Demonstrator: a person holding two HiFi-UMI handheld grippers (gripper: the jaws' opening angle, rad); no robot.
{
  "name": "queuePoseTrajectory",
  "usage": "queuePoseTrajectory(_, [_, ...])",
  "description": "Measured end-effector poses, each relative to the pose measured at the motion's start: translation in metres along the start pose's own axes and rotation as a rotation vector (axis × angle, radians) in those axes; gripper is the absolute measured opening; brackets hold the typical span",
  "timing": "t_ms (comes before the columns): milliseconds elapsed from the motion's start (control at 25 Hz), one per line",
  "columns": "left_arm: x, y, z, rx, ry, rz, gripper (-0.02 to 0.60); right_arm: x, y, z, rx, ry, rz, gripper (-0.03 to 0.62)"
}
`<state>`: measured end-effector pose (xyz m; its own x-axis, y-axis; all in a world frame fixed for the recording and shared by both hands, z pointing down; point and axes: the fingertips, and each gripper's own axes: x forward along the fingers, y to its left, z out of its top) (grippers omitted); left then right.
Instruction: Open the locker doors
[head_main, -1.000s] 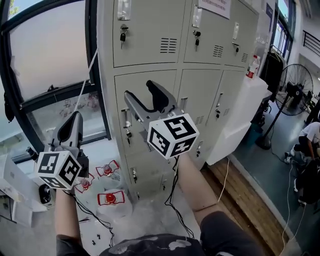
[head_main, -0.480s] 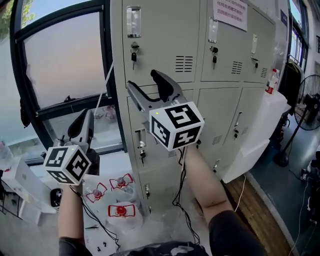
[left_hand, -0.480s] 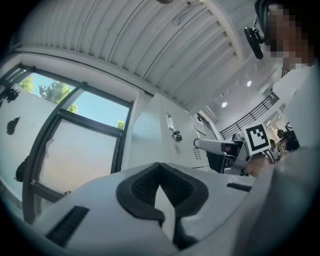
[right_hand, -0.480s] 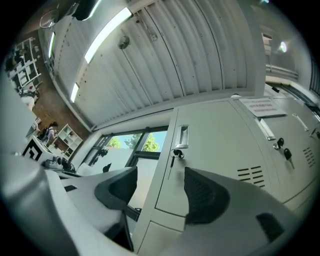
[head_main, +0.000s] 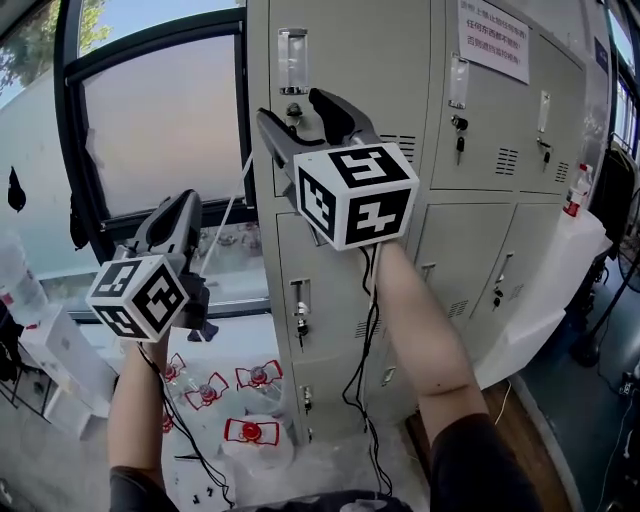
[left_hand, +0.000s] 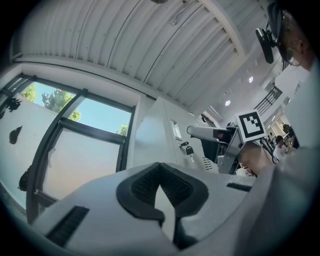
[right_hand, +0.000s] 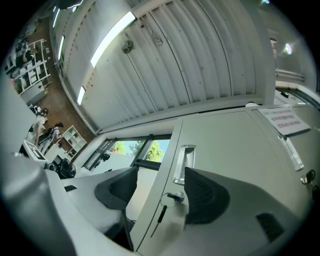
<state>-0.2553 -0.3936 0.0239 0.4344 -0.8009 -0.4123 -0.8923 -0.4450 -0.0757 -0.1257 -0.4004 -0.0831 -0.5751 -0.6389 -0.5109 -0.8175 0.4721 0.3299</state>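
Note:
A bank of grey lockers (head_main: 350, 50) stands in front of me. Its upper-left door (right_hand: 220, 145) has a recessed handle (head_main: 292, 46) (right_hand: 183, 164), and just below that a key (right_hand: 171, 198) hangs in the lock. My right gripper (head_main: 293, 107) (right_hand: 161, 176) is raised to that lock and stands open, one jaw on either side of the key, close to it without touching. My left gripper (head_main: 184, 203) (left_hand: 160, 166) hangs lower at the left, in front of the window and away from the lockers. It is shut with nothing in it.
A large window (head_main: 160, 130) fills the wall left of the lockers. Plastic bottles with red labels (head_main: 250, 431) and white boxes (head_main: 55, 365) lie on the floor below. Other doors carry keys (head_main: 459, 127), and a paper notice (head_main: 494, 38) is posted at the upper right. A cable (head_main: 362, 380) hangs from my right gripper.
My right gripper has risen from the lower-left door to the key of the upper-left door. The left gripper rose a little as well. All the doors stay closed.

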Motion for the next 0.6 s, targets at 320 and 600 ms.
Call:
queuePoseTrajectory(320, [0.013,-0.004,0.009,0.04,-0.004,-0.013,0.008,0.035,-0.016,0.004,0.001,0.055,0.032,0.291])
queuePoseTrajectory(600, [0.017,0.001,0.008,0.044,0.004,-0.003,0.008,0.06,-0.018,0.002,-0.009,0.137,0.067,0.291])
